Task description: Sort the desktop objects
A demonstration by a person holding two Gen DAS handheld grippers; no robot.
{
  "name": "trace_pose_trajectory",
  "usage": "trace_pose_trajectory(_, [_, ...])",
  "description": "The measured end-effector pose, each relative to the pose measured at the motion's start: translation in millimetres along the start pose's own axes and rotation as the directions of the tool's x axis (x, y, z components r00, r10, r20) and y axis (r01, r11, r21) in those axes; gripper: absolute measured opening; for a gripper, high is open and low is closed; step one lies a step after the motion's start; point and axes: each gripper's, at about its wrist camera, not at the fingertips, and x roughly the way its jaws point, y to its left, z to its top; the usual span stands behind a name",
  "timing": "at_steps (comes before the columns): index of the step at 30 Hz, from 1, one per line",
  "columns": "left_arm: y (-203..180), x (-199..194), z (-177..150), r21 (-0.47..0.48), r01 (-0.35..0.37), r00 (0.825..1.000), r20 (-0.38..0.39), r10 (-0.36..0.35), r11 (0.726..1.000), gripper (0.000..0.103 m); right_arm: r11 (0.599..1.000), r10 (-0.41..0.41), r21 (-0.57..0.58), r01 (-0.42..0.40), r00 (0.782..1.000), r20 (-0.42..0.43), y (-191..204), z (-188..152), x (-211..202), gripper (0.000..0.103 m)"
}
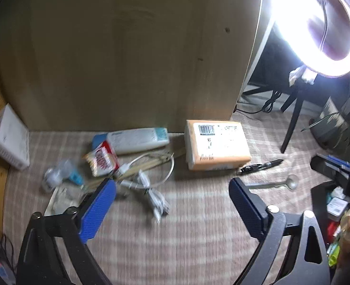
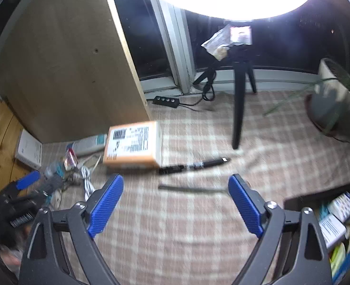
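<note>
Both tools, left tool [image 1: 172,197] and right tool [image 2: 176,194], hung with jaws wide apart and empty over the checked tabletop [image 2: 175,237]; I judged sorting barely begun; pen [image 2: 194,165] lay beside the orange box [image 2: 133,143], needing descent

Little can be read. The orange cardboard parcel [image 1: 216,148] at twelve o'clock carries a white shipping label with a black barcode [image 1: 207,129] and lines of print too blurred to make out. The small red-and-white snack packet [image 1: 102,159] at ten o'clock bears large red lettering, perhaps a brand name, illegible here.
</note>
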Motion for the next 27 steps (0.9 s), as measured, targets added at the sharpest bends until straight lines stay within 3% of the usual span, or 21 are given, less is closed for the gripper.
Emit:
trace_pose_trajectory(2, [-7, 17, 3, 0.021, 0.001, 1.0, -0.015, -0.001, 1.0, 0.089, 1.0, 0.017, 0.015, -0.017, 1.0, -0.017, -2, 9, 13, 0.073])
trace_pose_trajectory(4, [-17, 36, 7, 0.044, 0.004, 1.0, -0.031, -0.002, 0.999, 0.089, 0.999, 0.038, 0.034, -0.036, 0.998, -0.05, 1, 15, 34, 0.066])
trace_pose_trajectory(12, [-30, 84, 26, 0.055, 0.022, 0.999, -0.049, -0.02, 0.998, 0.089, 0.984, 0.125, 0.143, -0.103, 0.98, -0.155, 3, 39, 117, 0.066])
trace_pose_trajectory(16, [-27, 102, 28, 0.024, 0.063, 0.995, -0.081, -0.061, 0.998, 0.089, 0.978, 0.149, 0.172, -0.119, 0.973, -0.175, 0, 43, 131, 0.065])
trace_pose_trajectory(20, [-28, 114, 28, 0.01, 0.104, 0.989, -0.108, -0.102, 0.995, 0.087, 0.968, 0.19, 0.204, -0.148, 0.96, -0.204, 4, 43, 145, 0.055])
trace_pose_trajectory(22, [-30, 118, 27, 0.005, 0.129, 0.985, -0.117, -0.128, 0.992, 0.082, 0.963, 0.206, 0.221, -0.158, 0.954, -0.218, 5, 42, 151, 0.052])
trace_pose_trajectory(24, [-32, 118, 29, -0.007, 0.178, 0.977, -0.122, -0.178, 0.984, 0.064, 0.948, 0.25, 0.256, -0.191, 0.943, -0.221, 4, 39, 153, 0.049])
trace_pose_trajectory(27, [-40, 114, 30, 0.021, 0.173, 0.978, -0.12, -0.17, 0.985, 0.061, 0.932, 0.292, 0.288, -0.221, 0.928, -0.231, 8, 38, 149, 0.042])
